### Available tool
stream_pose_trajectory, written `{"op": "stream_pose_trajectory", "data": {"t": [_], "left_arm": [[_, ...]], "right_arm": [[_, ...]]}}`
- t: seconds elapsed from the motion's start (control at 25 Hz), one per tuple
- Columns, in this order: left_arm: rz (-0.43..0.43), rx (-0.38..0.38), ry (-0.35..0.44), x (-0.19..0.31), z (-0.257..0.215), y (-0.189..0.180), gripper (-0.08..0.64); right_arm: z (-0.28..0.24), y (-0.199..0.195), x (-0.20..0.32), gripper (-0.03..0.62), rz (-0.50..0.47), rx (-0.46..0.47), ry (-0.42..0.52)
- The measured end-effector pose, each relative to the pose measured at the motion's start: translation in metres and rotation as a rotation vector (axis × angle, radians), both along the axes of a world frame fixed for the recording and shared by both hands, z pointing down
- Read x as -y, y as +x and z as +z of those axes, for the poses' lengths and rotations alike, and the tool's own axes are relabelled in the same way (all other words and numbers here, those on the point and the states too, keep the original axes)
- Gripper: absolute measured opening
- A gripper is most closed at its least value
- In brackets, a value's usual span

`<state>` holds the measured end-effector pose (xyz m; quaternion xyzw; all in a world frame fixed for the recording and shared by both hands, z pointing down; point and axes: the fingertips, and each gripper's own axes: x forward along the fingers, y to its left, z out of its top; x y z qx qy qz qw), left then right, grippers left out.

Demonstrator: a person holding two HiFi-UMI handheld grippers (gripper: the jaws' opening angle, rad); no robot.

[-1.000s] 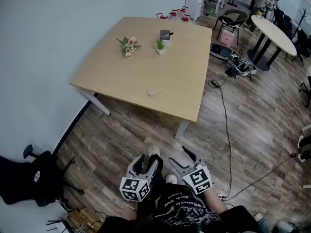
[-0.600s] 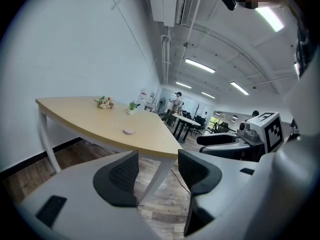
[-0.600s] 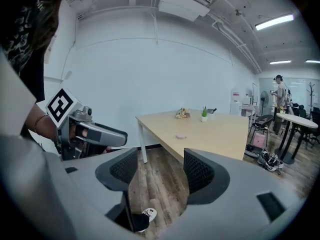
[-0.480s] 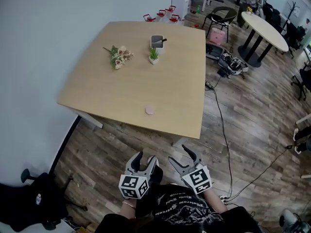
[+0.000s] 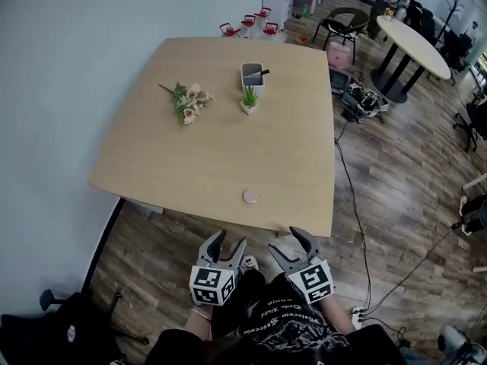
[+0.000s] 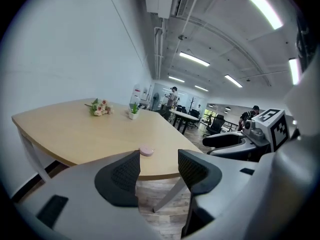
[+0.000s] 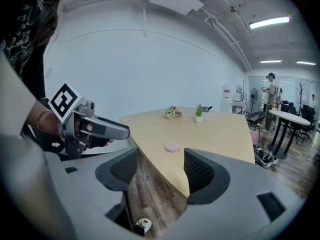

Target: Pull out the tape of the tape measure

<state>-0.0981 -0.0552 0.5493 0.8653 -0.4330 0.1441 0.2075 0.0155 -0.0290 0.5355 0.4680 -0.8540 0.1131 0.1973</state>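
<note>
A small round pink tape measure (image 5: 251, 196) lies near the front edge of the wooden table (image 5: 190, 166); it also shows in the left gripper view (image 6: 146, 151) and the right gripper view (image 7: 172, 147). My left gripper (image 5: 227, 244) is held low over the floor in front of the table, open and empty. Beside it my right gripper (image 5: 290, 242) is open too, with nothing between its jaws. Both are short of the table edge, well apart from the tape measure.
A flower bunch (image 5: 186, 101), a small potted plant (image 5: 249, 99) and a grey cup (image 5: 253, 74) stand at the far part of the table. Cables (image 5: 351, 196) run over the wooden floor at the right. A round white table (image 5: 411, 44) and chairs stand further back.
The view has closed in on the table: the table and tape measure now lie nearer to both grippers. The grippers stay open and side by side.
</note>
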Motion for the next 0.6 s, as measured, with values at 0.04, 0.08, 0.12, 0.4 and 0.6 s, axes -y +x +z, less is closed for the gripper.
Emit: {"op": "stream_pose_trajectory", "data": {"t": [0.04,0.08,0.12,0.4,0.6], "left_arm": [[-0.002,-0.002,-0.001,0.005,-0.001,-0.003,0.239],[-0.005,-0.003,-0.005,0.009,-0.001,-0.006,0.239],[-0.009,-0.005,-0.011,0.012,0.000,-0.009,0.239],[-0.016,-0.019,-0.058,0.026,0.010,-0.013,0.239],[-0.069,-0.037,-0.075,0.041,0.010,-0.023,0.239]], "right_arm": [[0.000,-0.002,0.004,0.296,0.007,-0.003,-0.004],[-0.001,-0.003,0.008,0.296,0.016,-0.006,-0.010],[-0.002,-0.003,0.013,0.296,0.023,-0.010,-0.013],[-0.004,-0.008,0.053,0.296,-0.042,-0.057,-0.012],[0.002,-0.021,0.088,0.296,-0.127,-0.096,-0.024]]}}
